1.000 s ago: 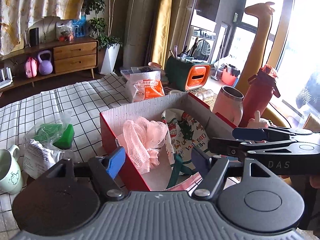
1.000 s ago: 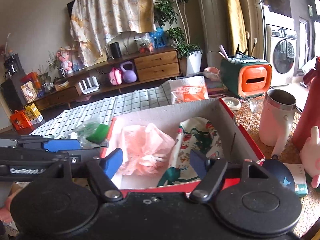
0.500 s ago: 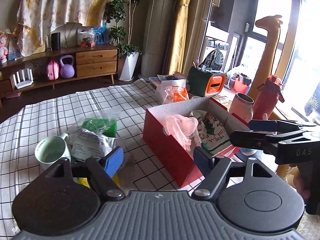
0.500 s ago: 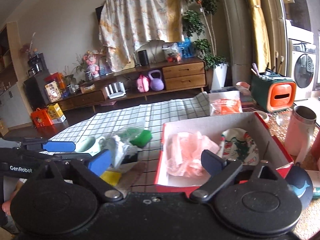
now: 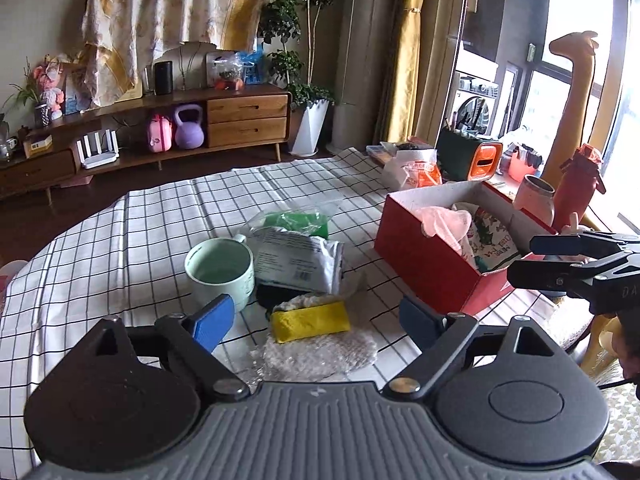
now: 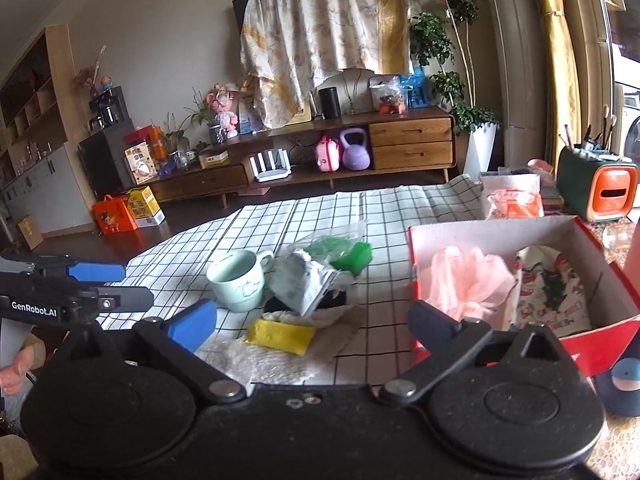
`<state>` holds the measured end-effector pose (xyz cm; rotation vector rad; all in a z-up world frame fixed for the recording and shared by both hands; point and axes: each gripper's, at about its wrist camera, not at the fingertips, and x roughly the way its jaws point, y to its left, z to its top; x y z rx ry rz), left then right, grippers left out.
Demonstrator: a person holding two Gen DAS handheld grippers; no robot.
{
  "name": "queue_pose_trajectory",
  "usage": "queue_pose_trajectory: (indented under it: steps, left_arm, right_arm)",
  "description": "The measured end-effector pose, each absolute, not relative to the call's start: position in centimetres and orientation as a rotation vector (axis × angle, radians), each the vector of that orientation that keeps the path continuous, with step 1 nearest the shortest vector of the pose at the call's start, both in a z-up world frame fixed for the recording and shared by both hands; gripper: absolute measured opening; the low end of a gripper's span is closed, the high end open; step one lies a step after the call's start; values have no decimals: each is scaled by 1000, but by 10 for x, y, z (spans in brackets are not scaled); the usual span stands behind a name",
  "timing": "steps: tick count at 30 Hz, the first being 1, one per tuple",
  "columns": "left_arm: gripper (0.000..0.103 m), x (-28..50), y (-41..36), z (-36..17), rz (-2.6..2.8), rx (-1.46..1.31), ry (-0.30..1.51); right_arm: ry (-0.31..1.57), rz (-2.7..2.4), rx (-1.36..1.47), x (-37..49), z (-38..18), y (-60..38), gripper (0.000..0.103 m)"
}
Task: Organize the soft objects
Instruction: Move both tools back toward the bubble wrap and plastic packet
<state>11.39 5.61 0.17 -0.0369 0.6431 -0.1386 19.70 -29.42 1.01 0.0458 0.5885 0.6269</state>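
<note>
The left gripper [image 5: 316,320] hangs over the checked cloth [image 5: 132,240]; its jaws are opening, and nothing is pinched between them; the right gripper [image 6: 312,316] hangs there too, and its jaws are opening as well, with nothing in them.

Below both grippers lies a little heap of soft things; a yellow sponge [image 5: 310,320] sits on a see-through bubbly bag [image 5: 320,354]; a bit of white cloth [image 5: 306,301] touches the sponge's far edge; behind it lies a white packet [image 5: 298,262], and behind that a green thing in a clear bag [image 5: 298,220]; something black [image 5: 276,296] peeks out under the packet; a green mug [image 5: 220,272] stands upright just beside the packet.

The red box [image 5: 424,260] sits to the right of the heap, a little apart from it; inside the box lie a pink puff [image 6: 470,284] and a printed cloth [image 6: 552,292], side by side; the puff is on the side nearer the heap.
</note>
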Motion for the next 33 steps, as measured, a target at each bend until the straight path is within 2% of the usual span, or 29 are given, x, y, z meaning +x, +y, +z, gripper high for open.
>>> queue_pose_trajectory:
  steps: [2,5,17,33]
  left_arm:
    - [92,110,66,-4,-130,-40,652]
    - [103,106,80,-12,-112,-55,653]
    - [103,110,112,-62,-46,-170,704]
    - [103,131,105,-124,-19,-192,801]
  right_arm:
    - [600,630,43,196,4,-286,102]
    - [619,635,40,196,-5,-274,102]
    - [677,628,-2,213,-28,-235,102]
    - [718,701,-162,264,-45,-184,101]
